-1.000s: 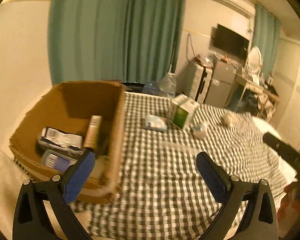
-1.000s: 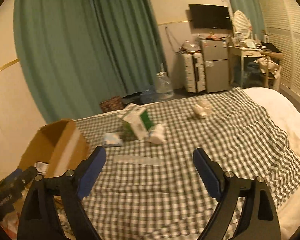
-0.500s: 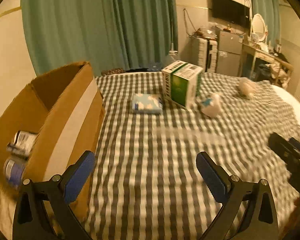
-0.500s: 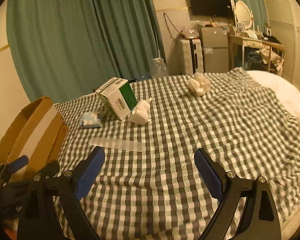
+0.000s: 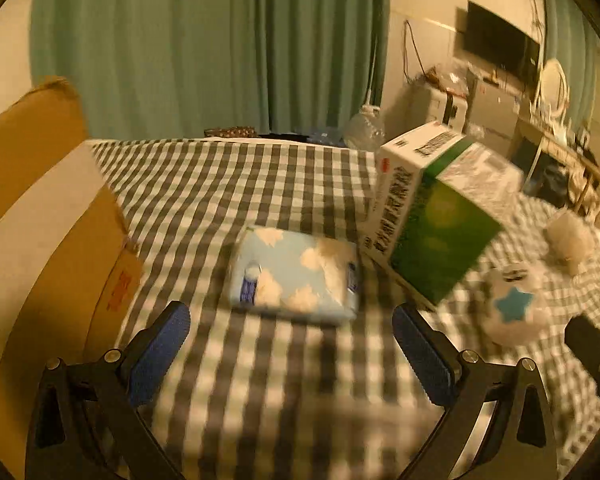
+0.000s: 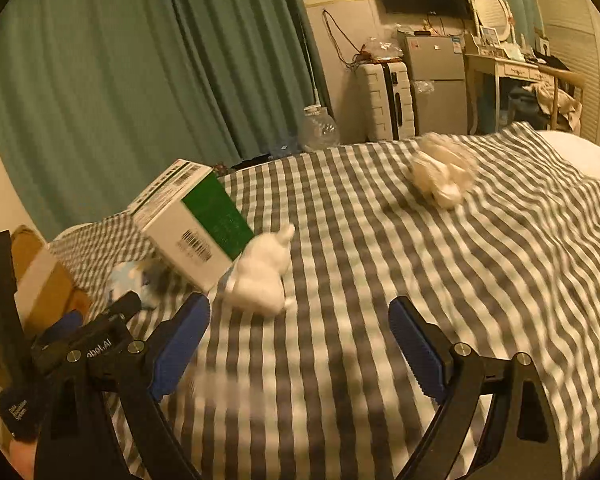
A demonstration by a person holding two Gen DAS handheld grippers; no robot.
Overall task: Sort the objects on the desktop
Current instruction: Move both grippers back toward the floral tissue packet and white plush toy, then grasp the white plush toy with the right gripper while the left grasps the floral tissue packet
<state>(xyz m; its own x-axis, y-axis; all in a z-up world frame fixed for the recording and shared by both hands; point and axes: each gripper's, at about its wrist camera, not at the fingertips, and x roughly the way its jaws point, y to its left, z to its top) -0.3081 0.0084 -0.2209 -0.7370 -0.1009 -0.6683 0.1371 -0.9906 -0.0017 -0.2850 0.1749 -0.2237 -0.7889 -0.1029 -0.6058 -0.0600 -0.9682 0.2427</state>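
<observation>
A blue cloud-print tissue pack [image 5: 292, 276] lies on the checked cloth [image 5: 228, 184], just beyond my left gripper [image 5: 290, 328], which is open and holds nothing. To the pack's right a green and white carton [image 5: 428, 216] leans tilted, with a white plush toy [image 5: 512, 308] bearing a blue star beside it. My right gripper [image 6: 300, 320] is open and empty, with the white plush toy [image 6: 264, 276] just past its left fingertip. The carton [image 6: 196, 232] stands behind the toy. A pale strip [image 6: 224, 392], blurred, lies on the cloth between the right fingers.
An open cardboard box [image 5: 48, 208] stands at the left edge of the cloth. A crumpled white fluffy thing [image 6: 440, 176] lies farther back on the right. The left gripper's body [image 6: 100, 336] shows low left in the right wrist view. Curtains, a suitcase and a fridge stand behind.
Both grippers have moved forward and down toward the cloth, so the pack, carton and toy look much larger. The cardboard box has slid to the left edge of the left wrist view.
</observation>
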